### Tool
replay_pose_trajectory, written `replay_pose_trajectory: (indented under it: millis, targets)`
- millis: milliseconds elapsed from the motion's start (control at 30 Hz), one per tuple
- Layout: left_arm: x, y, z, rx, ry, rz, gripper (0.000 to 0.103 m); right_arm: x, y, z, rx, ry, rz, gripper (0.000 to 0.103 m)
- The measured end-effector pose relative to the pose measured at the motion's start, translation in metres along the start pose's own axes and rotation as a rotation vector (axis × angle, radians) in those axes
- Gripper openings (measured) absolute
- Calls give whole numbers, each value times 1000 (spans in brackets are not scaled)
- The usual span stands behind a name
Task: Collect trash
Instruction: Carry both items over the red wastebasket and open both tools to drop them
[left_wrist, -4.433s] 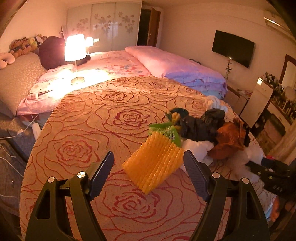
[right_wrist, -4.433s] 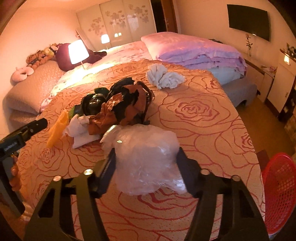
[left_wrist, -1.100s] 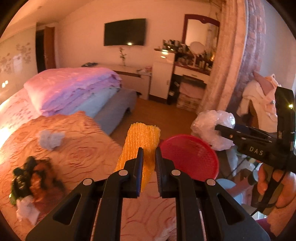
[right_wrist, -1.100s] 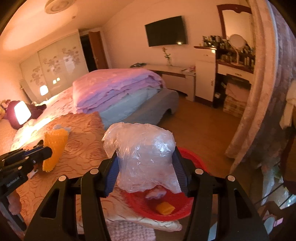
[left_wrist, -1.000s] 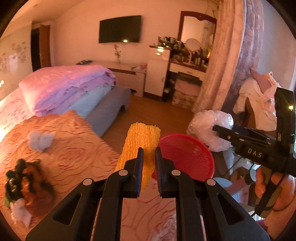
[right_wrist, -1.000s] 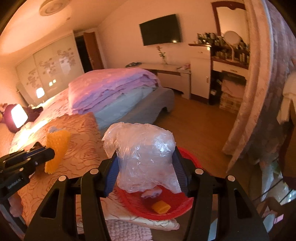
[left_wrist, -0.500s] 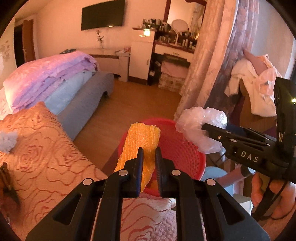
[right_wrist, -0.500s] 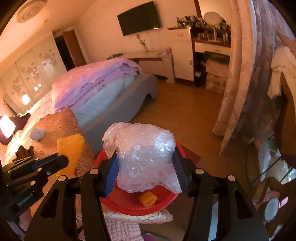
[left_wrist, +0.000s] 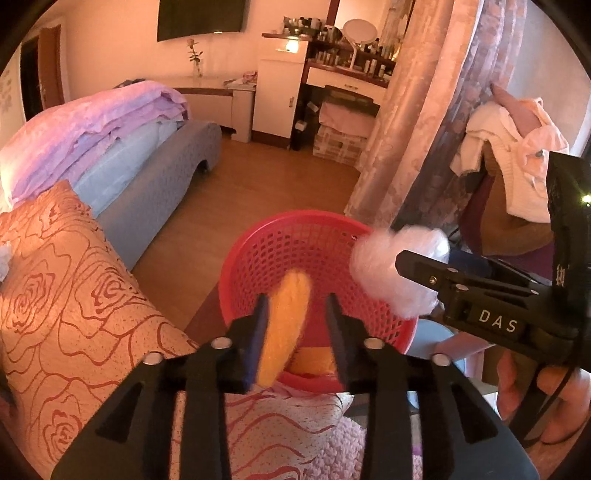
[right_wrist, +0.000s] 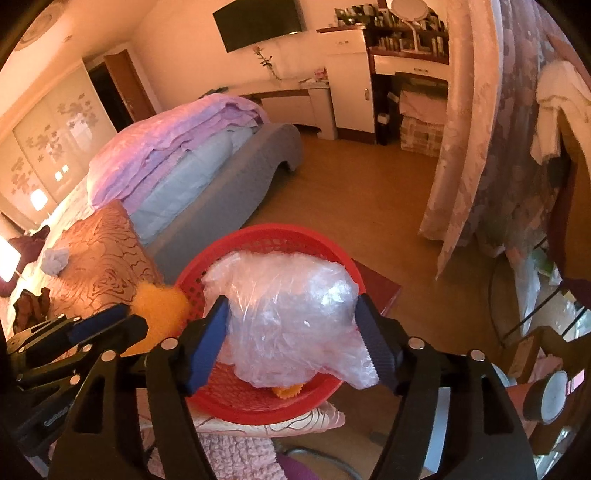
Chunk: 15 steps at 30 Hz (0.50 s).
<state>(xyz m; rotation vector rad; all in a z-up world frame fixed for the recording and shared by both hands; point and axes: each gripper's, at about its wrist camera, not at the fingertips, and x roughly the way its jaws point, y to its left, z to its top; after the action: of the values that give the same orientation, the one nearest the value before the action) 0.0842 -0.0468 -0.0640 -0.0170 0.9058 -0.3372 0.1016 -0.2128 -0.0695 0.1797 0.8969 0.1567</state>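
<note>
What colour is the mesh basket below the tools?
Red, clearest in the left wrist view: basket.

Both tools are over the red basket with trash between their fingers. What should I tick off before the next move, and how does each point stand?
1. Left tool open: ok, its fingers stand apart from the blurred orange foam net.
2. Orange foam net over the red basket: ok, it shows against the basket's inside.
3. Right tool above the basket: ok.
4. Clear plastic bag let go: not ok, both fingers press its sides.
5. Room in the basket: ok, only a small orange piece shows on the bottom.
6. Trash left on the bedspread: not ok, a white wad remains.
</note>
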Motion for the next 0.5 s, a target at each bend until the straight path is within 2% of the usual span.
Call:
replay_pose_trajectory:
  millis: [233,500]
  targets:
    - [-9,6,-2,-26,-22,15,51,-4,1,0,2,-17,-5,73]
    - [-30,12,-2,-37,-86,75,63,-9,3,1,-5,-42,-15,73]
